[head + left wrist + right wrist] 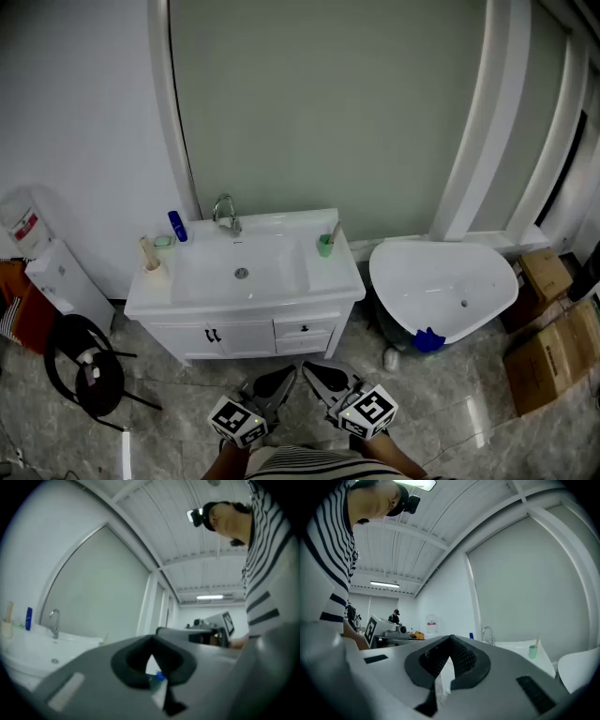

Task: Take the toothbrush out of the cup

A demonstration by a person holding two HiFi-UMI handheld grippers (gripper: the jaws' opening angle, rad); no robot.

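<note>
A white vanity tabletop carries a chrome tap at the back edge of its sunken basin. To the right of the tap, on the tabletop's right rim, a small pale green plastic cup stands upright. A light-handled toothbrush stands in it, leaning to the right. Just left of the tap is a slim blue bottle. Further left of it is a beige cup holding a wooden stick-like thing. On the floor well to the right of the tap sits a white oval tub, with brown cardboard boxes beyond it. A black round-framed stool stands left of the tap and nearer the person.

Both tongs are held low, well in front of the tap and clear of the tabletop, close to the person's striped shirt. The left tongs are closed, tips meeting, with nothing between the pads. The right tongs are likewise closed and empty. They are aimed roughly level toward the tap, and the green cup and toothbrush show beyond them in the right gripper view.
</note>
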